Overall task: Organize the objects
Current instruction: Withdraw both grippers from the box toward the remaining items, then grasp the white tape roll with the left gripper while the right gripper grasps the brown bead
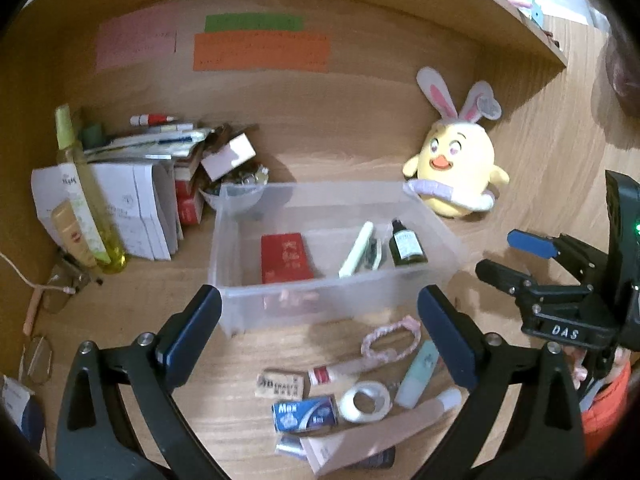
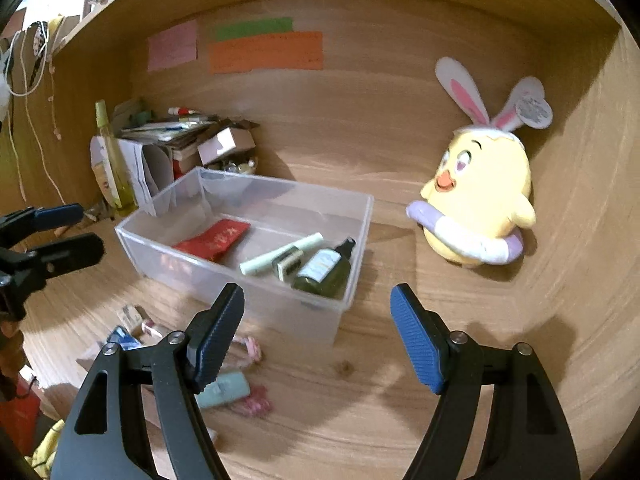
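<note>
Wooden desk (image 1: 360, 152) boxed in by wooden walls, coloured paper notes stuck on the back panel. From my left wrist camera, my left gripper (image 1: 320, 330) stands wide apart with nothing between its pads, hovering over the near wall of the clear bin (image 1: 434, 216). Inside the bin lie a red packet (image 1: 285, 257), a pale green tube (image 1: 356, 249) and a dark green bottle (image 1: 407, 245). Loose things wait on the desk just before the bin: a pink hair tie (image 1: 390, 338), a tape roll (image 1: 365, 401), a blue box (image 1: 306, 413) and a mint tube (image 1: 418, 374). They crowd together, some overlapping, so I judge a careless pinch could catch two at once or flick a neighbour off the edge.

From my right wrist camera, my right gripper (image 2: 316, 334) is parted and empty too, near the bin's corner. The plush chick (image 2: 478, 208) sits well apart. My left gripper (image 2: 60, 232) is close on the side; both reaching for the same pile could make us collide or nudge the light bin.
</note>
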`<move>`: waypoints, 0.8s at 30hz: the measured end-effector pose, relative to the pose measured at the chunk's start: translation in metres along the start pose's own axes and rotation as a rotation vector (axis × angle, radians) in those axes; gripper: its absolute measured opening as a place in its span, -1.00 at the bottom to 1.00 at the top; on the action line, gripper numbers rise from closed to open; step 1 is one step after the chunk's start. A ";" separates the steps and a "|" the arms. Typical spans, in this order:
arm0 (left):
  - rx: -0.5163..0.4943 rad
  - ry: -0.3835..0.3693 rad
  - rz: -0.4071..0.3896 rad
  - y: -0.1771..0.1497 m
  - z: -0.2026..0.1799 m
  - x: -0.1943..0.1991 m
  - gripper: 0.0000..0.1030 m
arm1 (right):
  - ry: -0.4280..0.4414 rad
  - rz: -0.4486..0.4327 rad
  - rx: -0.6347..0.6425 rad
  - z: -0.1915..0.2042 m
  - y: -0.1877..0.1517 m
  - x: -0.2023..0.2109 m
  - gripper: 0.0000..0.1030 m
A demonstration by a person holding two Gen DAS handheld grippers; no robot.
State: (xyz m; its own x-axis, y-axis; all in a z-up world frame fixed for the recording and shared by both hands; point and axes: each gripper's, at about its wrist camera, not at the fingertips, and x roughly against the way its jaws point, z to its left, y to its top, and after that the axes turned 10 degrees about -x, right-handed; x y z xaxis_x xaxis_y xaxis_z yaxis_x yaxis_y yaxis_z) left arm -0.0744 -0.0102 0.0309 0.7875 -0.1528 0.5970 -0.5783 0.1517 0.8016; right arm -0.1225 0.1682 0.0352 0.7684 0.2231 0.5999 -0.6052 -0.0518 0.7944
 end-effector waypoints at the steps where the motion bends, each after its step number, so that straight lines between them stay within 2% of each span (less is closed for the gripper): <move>1: -0.008 -0.017 0.007 -0.004 -0.002 0.000 0.94 | -0.005 0.005 -0.002 -0.002 -0.002 0.000 0.41; 5: -0.054 -0.053 0.047 -0.020 -0.015 -0.004 0.94 | -0.026 0.030 -0.019 -0.014 -0.011 -0.002 0.41; 10: -0.102 -0.043 0.100 -0.038 -0.032 -0.013 0.94 | -0.048 0.055 -0.033 -0.024 -0.019 -0.005 0.41; 19: -0.097 -0.054 0.159 -0.052 -0.034 -0.028 0.92 | -0.088 0.133 -0.042 -0.041 -0.041 -0.023 0.41; 20: -0.094 -0.059 0.163 -0.052 -0.034 -0.029 0.88 | -0.087 0.148 -0.045 -0.044 -0.044 -0.026 0.41; 22: -0.100 -0.067 0.177 -0.053 -0.035 -0.032 0.55 | -0.081 0.172 -0.054 -0.048 -0.047 -0.033 0.41; 24: -0.106 -0.076 0.185 -0.053 -0.037 -0.035 0.49 | -0.072 0.200 -0.067 -0.052 -0.049 -0.041 0.40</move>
State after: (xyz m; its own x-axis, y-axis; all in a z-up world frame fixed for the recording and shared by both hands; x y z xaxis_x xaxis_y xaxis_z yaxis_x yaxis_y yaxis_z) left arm -0.0633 0.0228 -0.0339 0.6498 -0.1854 0.7371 -0.6822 0.2854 0.6732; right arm -0.1353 0.2126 -0.0332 0.6429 0.1448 0.7521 -0.7577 -0.0232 0.6522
